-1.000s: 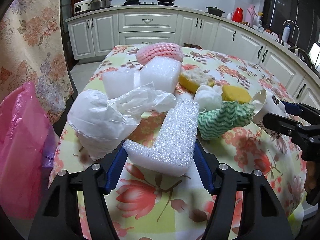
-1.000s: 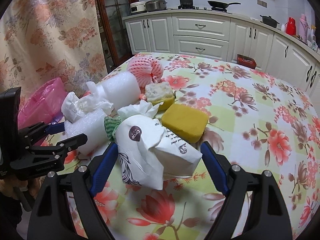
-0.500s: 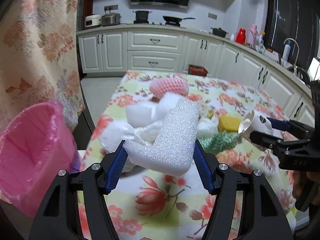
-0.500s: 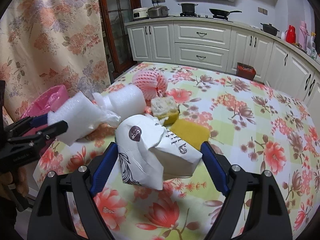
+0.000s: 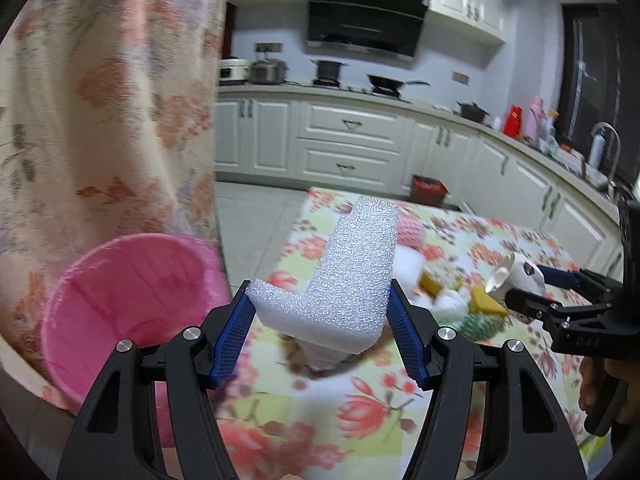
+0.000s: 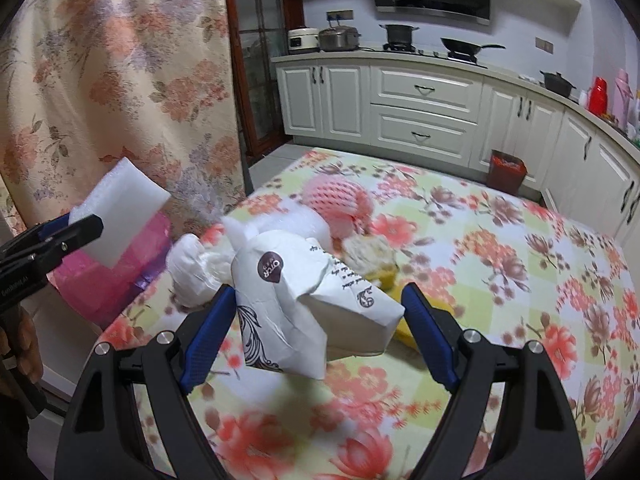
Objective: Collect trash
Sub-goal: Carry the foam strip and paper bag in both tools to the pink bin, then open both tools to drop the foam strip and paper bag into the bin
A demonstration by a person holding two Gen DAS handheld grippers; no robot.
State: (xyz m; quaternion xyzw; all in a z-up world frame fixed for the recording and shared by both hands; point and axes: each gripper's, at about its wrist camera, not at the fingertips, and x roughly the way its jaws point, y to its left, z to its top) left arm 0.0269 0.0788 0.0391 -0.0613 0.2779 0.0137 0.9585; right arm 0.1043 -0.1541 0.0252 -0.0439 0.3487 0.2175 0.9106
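My left gripper (image 5: 320,320) is shut on an L-shaped white foam block (image 5: 344,280), held in the air beside the table's left edge, just right of the pink-lined trash bin (image 5: 128,292). The right wrist view shows the same foam block (image 6: 120,208) over the bin (image 6: 112,272). My right gripper (image 6: 316,320) is shut on a crumpled white paper bag (image 6: 304,300) with dark print, lifted above the table. Still lying on the floral tablecloth (image 6: 500,280) are a pink foam net (image 6: 340,204), a white plastic bag (image 6: 196,268), white foam and a yellow sponge (image 5: 486,304).
A floral curtain (image 6: 112,80) hangs just behind the bin on the left. White kitchen cabinets (image 6: 420,116) run along the back and right, with a small red bin (image 6: 506,172) on the floor beyond the table. A hand (image 6: 20,344) holds the left gripper's handle.
My left gripper lifted the foam block off the table and carried it left toward the pink bin, which now fills more of its view. The right gripper rose with the paper bag.
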